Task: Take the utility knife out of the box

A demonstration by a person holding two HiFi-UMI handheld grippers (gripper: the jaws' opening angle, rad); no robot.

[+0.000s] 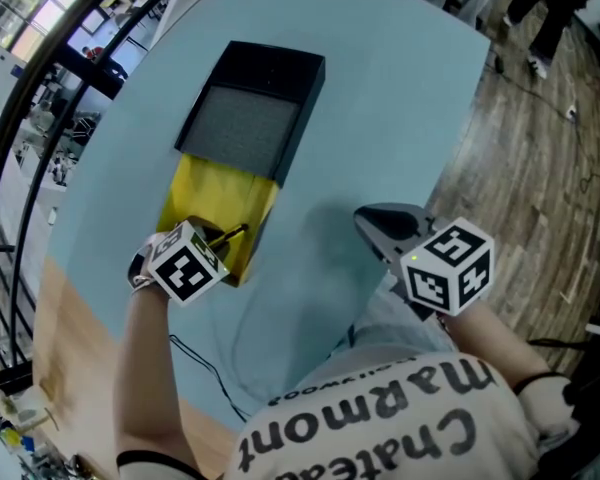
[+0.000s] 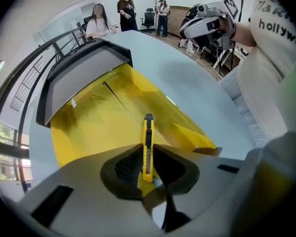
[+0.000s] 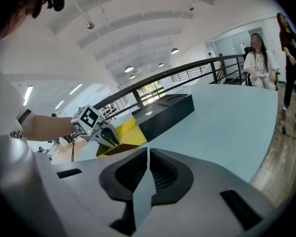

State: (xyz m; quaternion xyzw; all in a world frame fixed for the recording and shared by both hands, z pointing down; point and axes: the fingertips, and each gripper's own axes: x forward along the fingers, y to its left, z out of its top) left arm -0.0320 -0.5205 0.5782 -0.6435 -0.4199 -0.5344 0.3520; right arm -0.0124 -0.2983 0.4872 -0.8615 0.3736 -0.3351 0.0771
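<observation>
Two claws show, and only the left one has work in hand. The left claw (image 2: pixel 147 158) is clamped on the utility knife (image 2: pixel 148 139), its pads (image 2: pixel 130 164) pressing the yellow handle from either side near the butt end. The knife's long axis runs straight out along the claw, its black tip pointing toward the far end of the tabletop (image 1: pixel 380 98), in line with the box.

The box (image 1: pixel 270 68) is a black sleeve lying lengthwise away from the person, with a yellow tray (image 1: pixel 215 193) slid out of its near end. The knife hangs over the near right part of that tray; whether its underside touches the tray floor cannot be told. So the knife is gripped but not yet clear of the box.

What remains looks like a lift and a pull toward the near side, over the tray's low near lip. The tray's right wall sits just beside the knife and is the one thing likely to catch. The light tray may drag along if the knife snags.

The right claw (image 3: pixel 148 171) has its jaws drawn together with nothing between them, only a sliver of tabletop showing through. It is held above the near right part of the tabletop, well apart from the box, so the left arm is far nearer. People (image 2: pixel 97 21) sit and stand on the far side near a railing (image 3: pixel 187 68), clear of the work.
</observation>
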